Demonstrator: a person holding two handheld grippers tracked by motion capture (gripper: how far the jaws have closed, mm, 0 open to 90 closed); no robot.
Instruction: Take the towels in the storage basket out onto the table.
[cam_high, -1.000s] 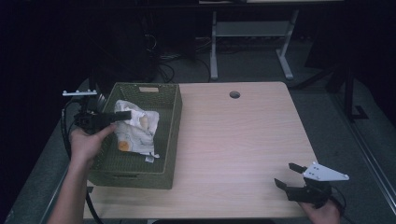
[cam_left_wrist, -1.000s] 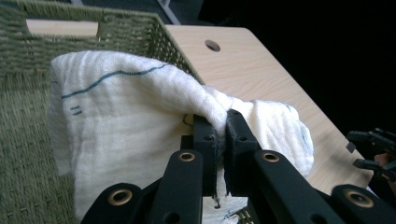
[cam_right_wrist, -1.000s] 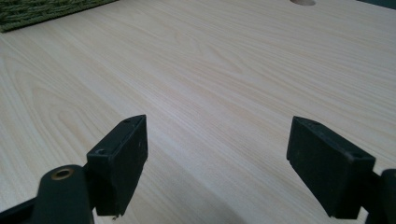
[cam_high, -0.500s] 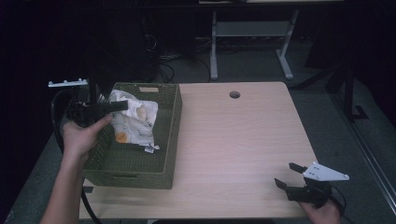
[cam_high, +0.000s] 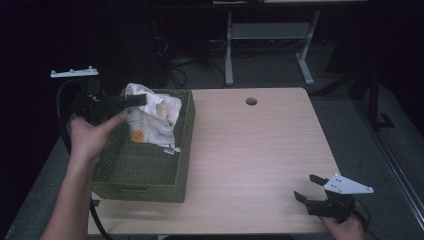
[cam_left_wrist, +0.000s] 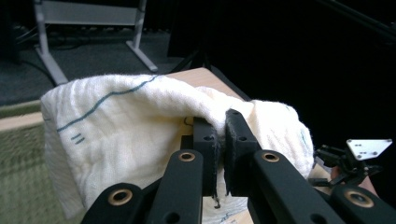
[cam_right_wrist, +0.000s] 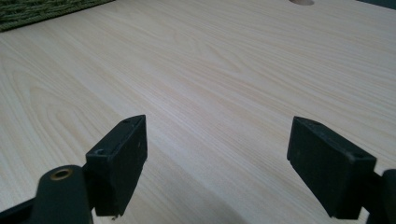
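A rectangular olive-green woven basket (cam_high: 145, 170) sits on the left part of the pale wooden table (cam_high: 250, 155). A crumpled white cloth with thin blue lines and an orange patch (cam_high: 152, 122) hangs over the basket's far end, its lower edge dangling near the right wall; whether that edge touches the weave cannot be told. The rest of the basket floor that shows is bare.

The left gripper (cam_high: 142, 100) has its jaws pressed together on a fold at the top of the cloth, holding it above the basket's rim. In the left gripper view the cloth (cam_left_wrist: 140, 135) drapes over both jaw tips and hides what lies beyond them.

The right gripper (cam_high: 306, 187) rests low at the table's near right corner, well apart from the basket, jaws spread with nothing between them. In the right gripper view (cam_right_wrist: 217, 158) the basket's corner is cut off at the upper left. The room beyond the table is too dark to read.
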